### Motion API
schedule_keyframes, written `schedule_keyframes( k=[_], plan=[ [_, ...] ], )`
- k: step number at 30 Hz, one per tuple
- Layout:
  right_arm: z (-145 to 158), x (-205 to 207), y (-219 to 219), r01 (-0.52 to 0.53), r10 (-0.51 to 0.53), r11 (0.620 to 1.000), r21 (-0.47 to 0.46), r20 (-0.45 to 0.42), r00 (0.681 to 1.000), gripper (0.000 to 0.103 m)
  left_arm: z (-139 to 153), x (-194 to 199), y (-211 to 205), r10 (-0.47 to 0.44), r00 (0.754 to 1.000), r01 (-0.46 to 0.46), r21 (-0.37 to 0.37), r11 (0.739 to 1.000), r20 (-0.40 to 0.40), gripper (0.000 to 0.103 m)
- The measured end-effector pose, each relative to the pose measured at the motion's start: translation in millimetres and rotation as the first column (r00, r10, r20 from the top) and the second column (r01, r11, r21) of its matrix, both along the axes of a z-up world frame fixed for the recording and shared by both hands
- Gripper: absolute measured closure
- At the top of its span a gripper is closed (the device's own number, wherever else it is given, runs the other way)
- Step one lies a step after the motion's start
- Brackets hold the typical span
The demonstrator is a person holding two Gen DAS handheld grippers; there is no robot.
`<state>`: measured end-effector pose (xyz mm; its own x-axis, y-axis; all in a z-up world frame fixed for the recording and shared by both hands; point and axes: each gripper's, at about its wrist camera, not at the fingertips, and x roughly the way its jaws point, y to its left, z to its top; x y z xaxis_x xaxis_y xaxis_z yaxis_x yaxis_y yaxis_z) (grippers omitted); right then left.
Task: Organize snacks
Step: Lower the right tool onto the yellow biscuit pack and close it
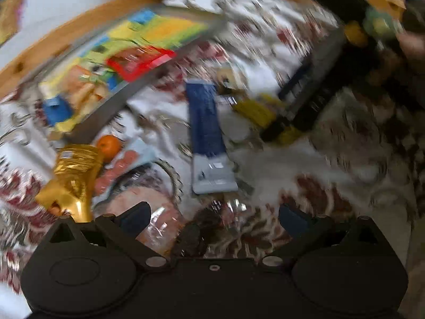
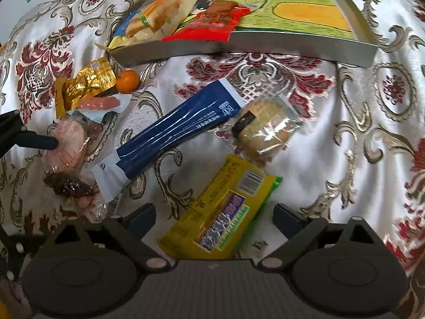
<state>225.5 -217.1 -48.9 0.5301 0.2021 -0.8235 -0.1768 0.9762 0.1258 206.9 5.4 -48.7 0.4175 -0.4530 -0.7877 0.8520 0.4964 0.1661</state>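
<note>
Snacks lie loose on a floral cloth. A yellow packet sits between the wide-apart fingers of my right gripper, which is open. Beyond it are a long blue packet and a clear-wrapped cake. My left gripper is open above a clear-wrapped pink snack; one of its fingers touches that snack in the right wrist view. A dark wrapped snack lies beside it. The left wrist view is blurred.
A grey tray with a colourful drawing inside stands at the back, holding a bread pack and a red packet. A gold packet, an orange and pink sausages lie at the left.
</note>
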Motion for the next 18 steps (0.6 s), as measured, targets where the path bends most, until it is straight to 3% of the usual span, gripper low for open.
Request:
schedule_keyframes(
  k=[2,6,13,18],
  plan=[
    [-2,3,3,0.000,0.000,1.000,-0.006,0.001,1.000,0.009,-7,2,-6,-0.030,0.999,0.032,0.076,0.997,-0.028,0.007],
    [-6,6,3,0.015,-0.015,1.000,-0.019,0.003,1.000,0.013,-13,-4,-12,-0.084,0.996,0.082,0.172,0.982,0.003,0.010],
    [-5,2,-1,0.055,-0.054,0.999,0.005,-0.013,0.998,0.025,-8,-2,-14,-0.035,0.999,0.034,0.229,0.973,0.002,0.027],
    [-2,-3,-1,0.035,-0.035,0.999,0.030,-0.014,0.999,0.040,-8,0,-15,0.028,0.999,-0.022,0.244,0.969,-0.020,0.041]
  ],
)
